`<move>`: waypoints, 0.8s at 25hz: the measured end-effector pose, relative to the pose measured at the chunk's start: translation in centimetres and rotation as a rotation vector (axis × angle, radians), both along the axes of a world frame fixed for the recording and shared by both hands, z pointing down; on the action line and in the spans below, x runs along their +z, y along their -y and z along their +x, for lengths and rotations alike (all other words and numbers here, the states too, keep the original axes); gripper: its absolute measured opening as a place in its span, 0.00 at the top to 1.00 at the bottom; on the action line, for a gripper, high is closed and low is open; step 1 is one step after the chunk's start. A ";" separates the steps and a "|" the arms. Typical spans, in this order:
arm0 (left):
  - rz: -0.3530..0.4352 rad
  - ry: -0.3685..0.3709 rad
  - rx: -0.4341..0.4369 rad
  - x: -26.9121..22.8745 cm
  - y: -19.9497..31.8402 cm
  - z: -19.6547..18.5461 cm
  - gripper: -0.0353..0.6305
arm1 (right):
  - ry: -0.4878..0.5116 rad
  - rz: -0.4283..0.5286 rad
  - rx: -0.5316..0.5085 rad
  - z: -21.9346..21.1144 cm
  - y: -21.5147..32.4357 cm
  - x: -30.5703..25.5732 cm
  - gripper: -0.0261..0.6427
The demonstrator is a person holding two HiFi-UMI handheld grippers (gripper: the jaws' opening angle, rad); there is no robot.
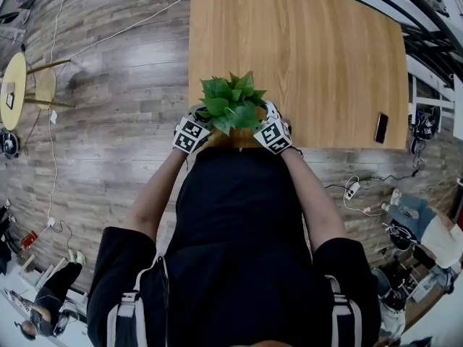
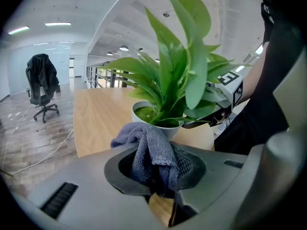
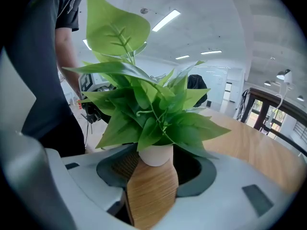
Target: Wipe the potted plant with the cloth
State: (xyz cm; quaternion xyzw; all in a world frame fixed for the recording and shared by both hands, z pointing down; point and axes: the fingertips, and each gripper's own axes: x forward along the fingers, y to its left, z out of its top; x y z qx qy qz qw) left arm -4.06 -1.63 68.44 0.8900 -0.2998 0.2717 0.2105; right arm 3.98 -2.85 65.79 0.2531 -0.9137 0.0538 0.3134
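A leafy green plant (image 1: pixel 231 101) in a white pot (image 2: pixel 142 112) stands at the near edge of the wooden table (image 1: pixel 304 42). My left gripper (image 1: pixel 192 133) is just left of it, shut on a grey-blue cloth (image 2: pixel 149 148) that bunches up out of the jaws a little short of the pot. My right gripper (image 1: pixel 273 134) is on the plant's right, and its jaws stand open. In the right gripper view the pot (image 3: pixel 156 155) sits at the mouth of the gap, close to the left pad; I cannot tell whether they touch. Leaves (image 3: pixel 144 104) fill that view.
A dark phone (image 1: pixel 380 127) lies near the table's right edge. An office chair with a jacket (image 2: pixel 42 87) stands on the wood floor beyond the table. A round side table (image 1: pixel 13 89) is far left. Cables trail across the floor.
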 end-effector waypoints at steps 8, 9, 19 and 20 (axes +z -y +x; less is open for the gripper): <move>-0.019 -0.020 -0.010 0.3 -0.5 0.5 0.78 | -0.001 -0.011 -0.012 -0.2 0.0 0.2 0.61; -0.018 -0.019 -0.011 0.3 -0.4 0.3 0.78 | 0.001 -0.011 -0.014 -0.3 -0.2 0.1 0.61; -0.003 -0.025 -0.086 0.0 1.7 -1.5 0.78 | 0.006 -0.021 -0.103 -1.7 -3.5 0.2 0.61; 0.004 -0.023 -0.092 -0.1 1.9 -1.6 0.78 | -0.003 -0.021 -0.110 -1.5 -3.7 0.3 0.61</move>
